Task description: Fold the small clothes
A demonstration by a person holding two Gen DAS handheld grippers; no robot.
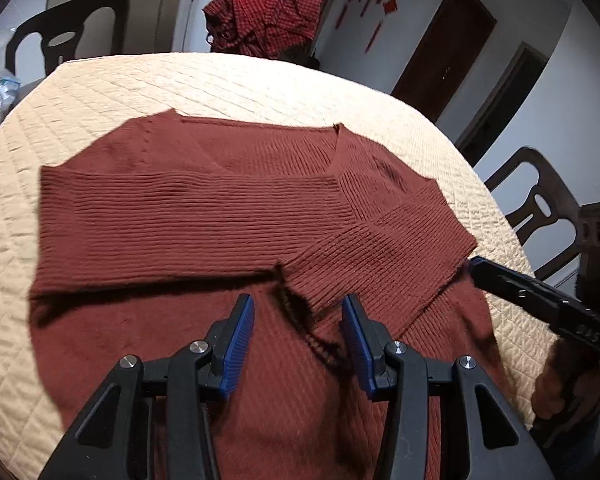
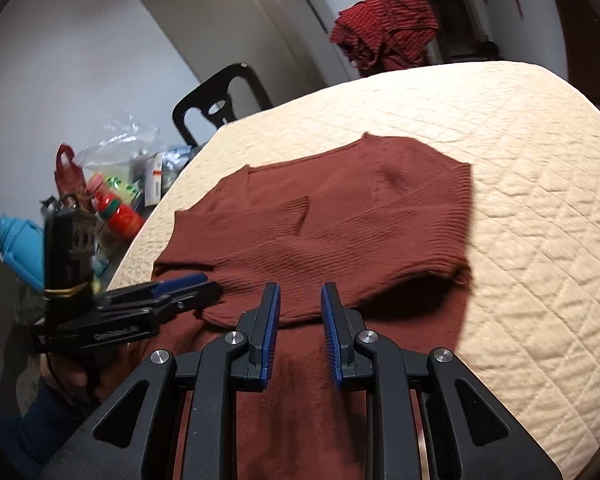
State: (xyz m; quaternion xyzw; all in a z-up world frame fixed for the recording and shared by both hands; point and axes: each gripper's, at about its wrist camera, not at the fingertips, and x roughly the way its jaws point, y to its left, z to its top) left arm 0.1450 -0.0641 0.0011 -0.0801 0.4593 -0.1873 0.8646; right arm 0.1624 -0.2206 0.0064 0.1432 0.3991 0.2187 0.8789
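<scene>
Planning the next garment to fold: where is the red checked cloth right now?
The red checked cloth is bunched beyond the far edge of the quilted table, behind the maroon ribbed sweater; in the right wrist view it sits top right.

Both wrist cameras look closely down over the shared sweater (image 1: pixel 228 216).

The sweater (image 1: pixel 204 216) ahead of both tongs is rust-red ribbed knit, matt and slightly fuzzy, and the cover (image 1: pixel 228 84) under it is cream quilted cloth with a faint sheen. The left gripper (image 1: pixel 298 344) and right gripper (image 2: pixel 300 334) are matt black plastic with ridged blue pads (image 1: pixel 240 344) and shiny metal pivot pins (image 2: pixel 367 336). Beyond the sweater sit a crumpled red checked cloth (image 1: pixel 264 20) and glossy dark chairs (image 1: pixel 72 28).
</scene>
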